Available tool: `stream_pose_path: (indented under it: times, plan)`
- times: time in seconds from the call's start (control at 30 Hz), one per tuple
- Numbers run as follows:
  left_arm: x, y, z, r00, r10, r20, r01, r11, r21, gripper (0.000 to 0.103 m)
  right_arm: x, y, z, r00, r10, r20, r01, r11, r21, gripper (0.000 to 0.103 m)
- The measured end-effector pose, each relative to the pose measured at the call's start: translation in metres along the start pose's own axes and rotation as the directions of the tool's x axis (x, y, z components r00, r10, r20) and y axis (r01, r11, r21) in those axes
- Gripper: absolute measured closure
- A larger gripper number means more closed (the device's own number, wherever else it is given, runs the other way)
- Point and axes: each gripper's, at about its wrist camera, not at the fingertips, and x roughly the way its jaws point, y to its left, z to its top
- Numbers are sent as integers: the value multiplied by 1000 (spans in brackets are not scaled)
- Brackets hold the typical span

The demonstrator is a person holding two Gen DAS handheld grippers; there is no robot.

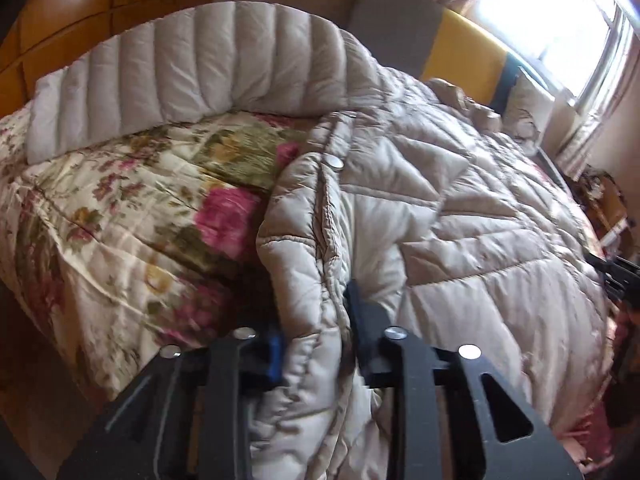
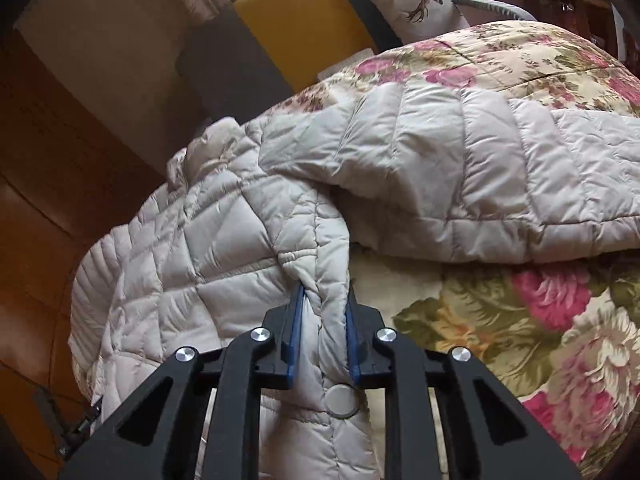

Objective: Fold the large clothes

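The big puffy coat (image 1: 440, 208) is lying on the bed, on top of the flowery bedspread (image 1: 120, 208), and it is mostly spread out, not yet folded into a neat pile. One sleeve (image 1: 180, 76) is sticking straight out to the side across the bedspread, so it has not been tucked in. The front edge of the coat, the one with the round snap buttons (image 1: 335, 162), is being lifted up off the bed and is bunching into a thick roll. The left tool (image 1: 316, 320) is pinching that front edge lower down, with puffy cloth squeezed between its two fingers. The right tool (image 2: 322, 312) is also pinching the same kind of edge, and a snap button (image 2: 341, 401) is showing just below its blue pads (image 2: 295, 332). So it looks like the very first fold is only starting: the front side is being picked up, probably to bring it over the middle of the coat. The sleeve, the other side and the long way fold all seem to be left to do. Behind the bed a yellow cushion (image 1: 460, 48) and a bright window (image 1: 560, 20) are showing, and a pillow with a deer on it (image 2: 408, 0) is sitting near the head of the bed.
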Motion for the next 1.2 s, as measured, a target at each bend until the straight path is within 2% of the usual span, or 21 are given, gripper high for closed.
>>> stream_pose_path:
  times: [0.07,0.17,0.2,0.23,0.27,0.3,0.33,0.37,0.43,0.5,0.57,0.6,0.7,0.8,0.87,0.97,1.03,1.1,1.2]
  plan:
    - [-11,-6,-11,998,-55,-25,55,998,-6,81,-13,-4,1,996,-82,32,83,996,-45,102]
    - [-20,-3,-24,997,-66,-38,66,998,-8,81,-11,-14,-2,980,-196,36,198,976,-94,103]
    - [-21,1,-25,997,-71,-35,71,997,-19,80,-7,-15,-6,979,-203,16,204,972,-120,99]
    - [-22,6,-22,996,-87,-22,86,995,-43,77,-5,-14,-10,981,-193,1,192,971,-141,96]
    - [-23,10,-19,995,-98,-10,97,993,-65,62,-5,-9,-13,983,-186,4,184,970,-159,93]
    - [-31,16,-16,994,-106,15,107,990,-95,51,-8,-4,-14,978,-207,28,209,961,-179,72]
    - [-37,21,-11,993,-110,46,115,987,-113,27,-12,4,-13,966,-248,72,257,945,-203,59]
    - [-47,26,-7,988,-118,95,130,984,-125,16,-15,11,-10,957,-266,115,286,932,-223,56]
    - [-62,36,3,979,-119,165,141,982,-128,15,-18,25,1,961,-218,170,253,941,-224,37]
    - [-64,43,20,979,-63,191,92,986,-143,14,-13,40,15,968,-168,185,208,952,-226,28]
    - [-58,61,36,977,21,213,23,979,-202,13,0,57,24,975,-136,178,180,949,-261,28]
    - [-54,71,44,976,43,213,11,969,-247,13,7,65,27,977,-117,176,164,945,-283,28]
    - [-37,111,62,975,80,209,13,913,-409,13,35,91,28,988,-42,148,94,926,-366,25]
    - [-22,149,76,971,141,193,-19,849,-527,14,69,97,17,993,-71,98,106,902,-418,22]
    - [-13,174,81,968,177,177,-32,788,-615,19,87,87,9,992,-116,58,129,909,-397,20]
    - [-5,206,84,963,186,193,10,695,-719,19,94,80,7,993,-111,30,114,916,-384,15]
    - [0,219,91,959,193,206,23,674,-739,19,96,81,6,993,-116,24,116,913,-391,11]
    - [2,226,98,951,217,220,20,668,-744,19,99,83,5,992,-125,17,122,909,-398,10]
    - [8,234,112,945,256,203,-12,649,-760,19,100,85,5,990,-138,18,134,904,-406,9]
